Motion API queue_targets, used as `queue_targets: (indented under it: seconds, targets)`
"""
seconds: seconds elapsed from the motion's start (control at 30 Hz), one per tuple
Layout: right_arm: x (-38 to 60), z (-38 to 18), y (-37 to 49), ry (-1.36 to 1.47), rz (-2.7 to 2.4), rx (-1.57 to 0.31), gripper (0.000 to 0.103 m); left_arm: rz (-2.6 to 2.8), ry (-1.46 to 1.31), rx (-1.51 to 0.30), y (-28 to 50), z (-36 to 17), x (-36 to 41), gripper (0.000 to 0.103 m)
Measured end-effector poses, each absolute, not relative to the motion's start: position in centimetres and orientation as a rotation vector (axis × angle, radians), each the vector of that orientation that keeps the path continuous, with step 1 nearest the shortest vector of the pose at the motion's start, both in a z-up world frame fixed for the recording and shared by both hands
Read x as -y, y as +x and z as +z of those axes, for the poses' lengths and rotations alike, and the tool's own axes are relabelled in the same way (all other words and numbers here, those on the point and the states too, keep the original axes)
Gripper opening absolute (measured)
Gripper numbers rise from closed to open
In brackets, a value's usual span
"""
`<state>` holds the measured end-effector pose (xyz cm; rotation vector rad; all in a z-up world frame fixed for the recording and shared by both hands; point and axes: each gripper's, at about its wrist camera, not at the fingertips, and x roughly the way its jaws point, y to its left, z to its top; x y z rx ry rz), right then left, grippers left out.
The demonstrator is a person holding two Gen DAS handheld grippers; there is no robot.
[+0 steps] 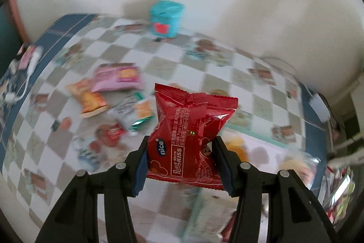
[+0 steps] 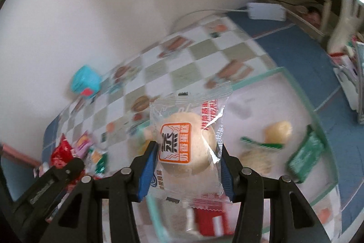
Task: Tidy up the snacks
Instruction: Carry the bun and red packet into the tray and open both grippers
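Observation:
In the left wrist view my left gripper (image 1: 181, 148) is shut on a red snack packet (image 1: 191, 129), held up above the checked tablecloth (image 1: 159, 65). Several loose snack packets (image 1: 109, 95) lie on the cloth to its left. In the right wrist view my right gripper (image 2: 188, 149) is shut on a clear-wrapped pale round cake (image 2: 188, 142), held over a clear glass-walled tray (image 2: 311, 106). That tray holds a green packet (image 2: 304, 156) and pale wrapped cakes (image 2: 277, 131). The left gripper (image 2: 66, 167) with its red packet shows blurred at the lower left.
A teal tub (image 1: 166, 17) stands at the back by the white wall. A white box with a cable (image 2: 266, 11) lies at the table's far right corner. Papers and packets (image 2: 350, 79) crowd the right edge. A white cable (image 1: 29, 70) lies on the blue border at left.

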<state>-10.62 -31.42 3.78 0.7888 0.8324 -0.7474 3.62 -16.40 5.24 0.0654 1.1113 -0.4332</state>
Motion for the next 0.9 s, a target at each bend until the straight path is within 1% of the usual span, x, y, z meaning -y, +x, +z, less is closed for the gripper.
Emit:
queue_targets:
  seconds: [0.13, 0.3, 0.77, 0.8, 0.87, 0.9]
  targets:
    - [33.9, 3.9, -12.5, 0.808, -0.807, -0.807, 0.054, -0.524, 0.109, -1.103, 1.8, 5.2, 19.6, 0.055]
    - [36.3, 3.3, -15.1, 0.862, -0.860, -0.790, 0.054, -0.616, 0.174, -1.124, -0.6, 3.8, 23.0, 0.055]
    - [38.2, 1.5, -18.1, 0.945, -0.983, -0.848, 0.055, -0.719, 0.245, -1.196, -3.1, 1.2, 26.1, 0.056]
    - [38.2, 1.5, -18.2, 0.946, -0.989, -0.849, 0.055, -0.722, 0.249, -1.195, -3.2, 1.3, 26.1, 0.056]
    - [38.3, 1.4, -18.4, 0.948, -1.001, -0.855, 0.056, -0.731, 0.250, -1.197, -3.4, 1.4, 26.2, 0.062]
    - [38.3, 1.4, -18.4, 0.948, -1.005, -0.858, 0.057, -0.737, 0.246, -1.201, -3.5, 1.4, 26.2, 0.070]
